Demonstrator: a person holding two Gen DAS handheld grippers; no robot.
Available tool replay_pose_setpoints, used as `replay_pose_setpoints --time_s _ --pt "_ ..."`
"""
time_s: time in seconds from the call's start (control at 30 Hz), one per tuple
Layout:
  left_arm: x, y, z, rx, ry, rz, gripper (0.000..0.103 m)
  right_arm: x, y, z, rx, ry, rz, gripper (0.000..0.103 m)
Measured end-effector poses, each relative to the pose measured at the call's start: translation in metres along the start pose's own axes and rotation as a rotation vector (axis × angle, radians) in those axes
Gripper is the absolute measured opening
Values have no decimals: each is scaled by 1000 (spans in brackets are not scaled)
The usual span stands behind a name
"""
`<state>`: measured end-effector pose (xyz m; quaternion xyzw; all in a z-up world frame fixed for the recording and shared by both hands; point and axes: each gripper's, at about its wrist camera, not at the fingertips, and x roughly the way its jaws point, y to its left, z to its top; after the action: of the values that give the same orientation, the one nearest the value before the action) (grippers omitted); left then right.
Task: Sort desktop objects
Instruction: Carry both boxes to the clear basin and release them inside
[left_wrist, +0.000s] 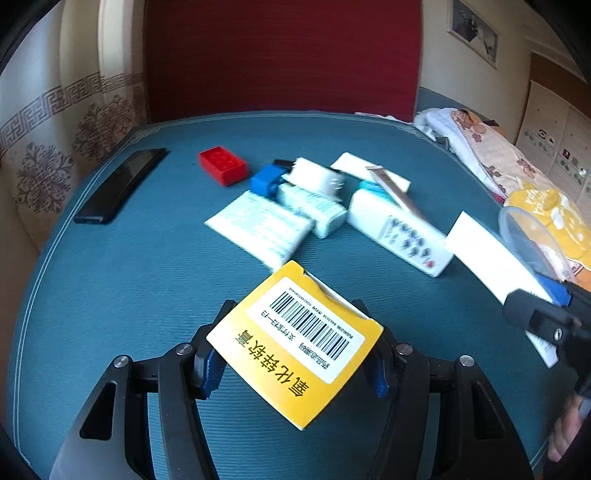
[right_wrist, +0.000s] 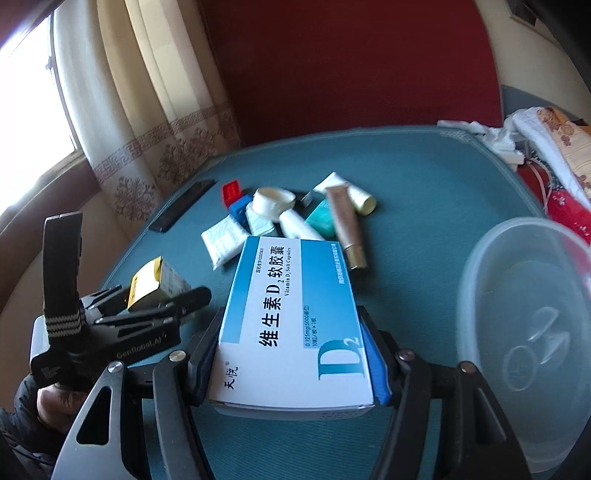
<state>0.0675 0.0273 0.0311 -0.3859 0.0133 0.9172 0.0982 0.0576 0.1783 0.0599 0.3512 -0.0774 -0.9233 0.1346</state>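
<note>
My left gripper (left_wrist: 295, 354) is shut on a yellow medicine box (left_wrist: 295, 343) with a barcode label, held above the teal mat (left_wrist: 147, 277); this box also shows in the right wrist view (right_wrist: 147, 284). My right gripper (right_wrist: 291, 350) is shut on a blue-and-white vitamin D2 box (right_wrist: 291, 317), which appears white at the right of the left wrist view (left_wrist: 487, 254). A pile lies mid-mat: red brick (left_wrist: 222, 164), blue brick (left_wrist: 265, 181), tissue packs (left_wrist: 258, 229), white remote (left_wrist: 399, 232), beige tube (right_wrist: 347, 225).
A black phone (left_wrist: 120, 186) lies at the mat's left. A clear plastic container (right_wrist: 528, 339) stands at the right edge. Cloth and bedding (left_wrist: 491, 147) lie at the far right. A red chair back (left_wrist: 280, 55) stands behind the mat.
</note>
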Motion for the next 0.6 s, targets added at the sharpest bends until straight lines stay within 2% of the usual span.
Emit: replay_pose_setpoints --time_s 0.23,0.4,0.6 --pt "-2 -35 8 54 -14 -49 64 -23 -40 6 49 -41 -114 68" --pt "-2 -62 14 98 -15 -88 64 -41 -69 7 78 -67 -235 68" --pt "-5 -98 22 154 -27 -134 64 -61 -123 3 165 -85 -400 68"
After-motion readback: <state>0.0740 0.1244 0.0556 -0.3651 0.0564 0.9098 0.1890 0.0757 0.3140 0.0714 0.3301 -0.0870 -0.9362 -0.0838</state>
